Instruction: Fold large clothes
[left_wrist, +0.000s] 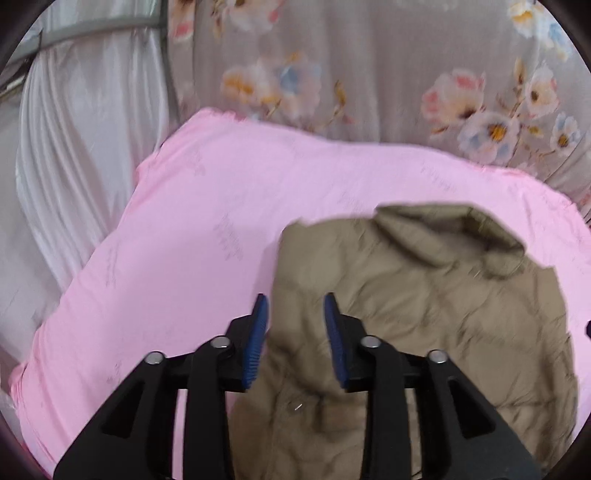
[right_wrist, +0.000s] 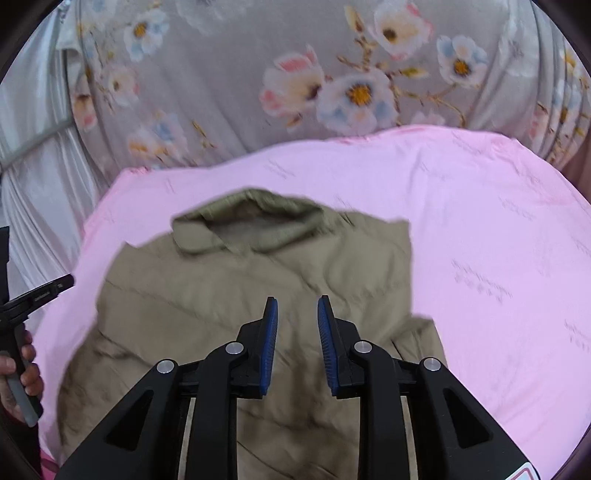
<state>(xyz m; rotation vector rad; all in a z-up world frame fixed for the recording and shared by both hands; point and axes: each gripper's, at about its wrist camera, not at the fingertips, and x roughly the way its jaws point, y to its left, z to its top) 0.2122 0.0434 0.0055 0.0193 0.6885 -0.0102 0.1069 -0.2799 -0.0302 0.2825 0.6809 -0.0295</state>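
A khaki quilted jacket (left_wrist: 424, 295) lies folded on a pink sheet (left_wrist: 184, 240), its collar at the far end. My left gripper (left_wrist: 295, 297) hovers above the jacket's left edge, open, with nothing between its blue pads. In the right wrist view the same jacket (right_wrist: 221, 295) spreads below my right gripper (right_wrist: 297, 299). That gripper is also open and holds nothing, above the jacket's right half. At the left edge of that view, a hand (right_wrist: 26, 369) grips the handle of the left gripper.
The pink sheet (right_wrist: 480, 221) extends well beyond the jacket on the right and far sides. Behind it hangs grey floral fabric (right_wrist: 221, 74). White satin cloth (left_wrist: 74, 147) drapes down along the left.
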